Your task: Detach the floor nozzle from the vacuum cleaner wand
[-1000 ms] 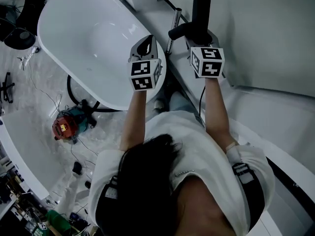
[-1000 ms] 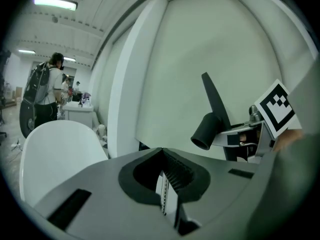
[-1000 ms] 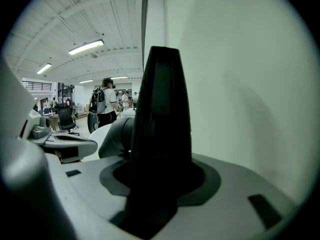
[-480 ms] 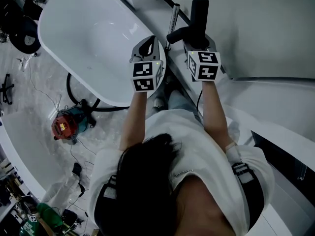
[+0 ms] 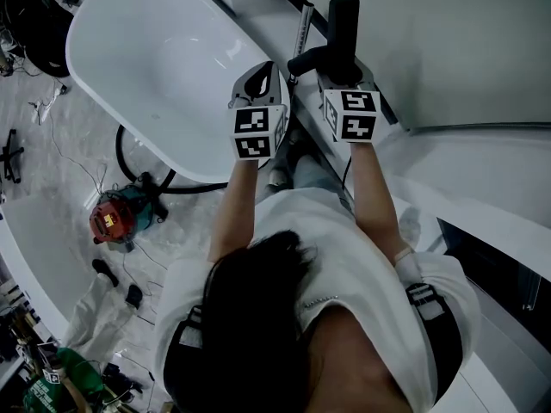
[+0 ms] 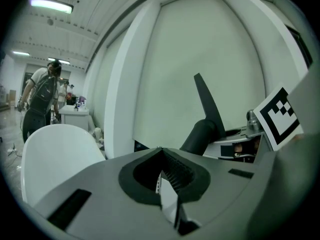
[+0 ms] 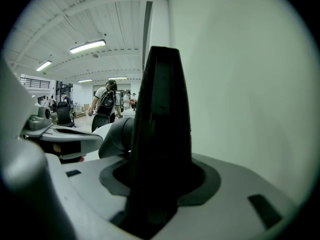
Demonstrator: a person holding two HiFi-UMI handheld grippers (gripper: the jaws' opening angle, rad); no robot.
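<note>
The black floor nozzle (image 5: 343, 24) stands upright between the jaws of my right gripper (image 5: 343, 74), which is shut on it. In the right gripper view the nozzle (image 7: 161, 134) fills the middle and its grey neck (image 7: 116, 136) bends off to the left. A thin silver wand (image 5: 302, 33) lies along the white ledge just left of the neck. Whether neck and wand are joined I cannot tell. My left gripper (image 5: 257, 79) hovers beside them over the tub rim, shut and empty (image 6: 160, 153).
A white bathtub (image 5: 129, 58) lies on the left. On the floor below it sit a red vacuum body (image 5: 112, 218) and a black hose (image 5: 138, 179). A white wall and ledge (image 5: 465, 67) run along the right. A person with a backpack (image 6: 42, 99) stands far off.
My right gripper and the nozzle have drifted a little left in the head view, closer to the left gripper. The jaws of both look unchanged.
</note>
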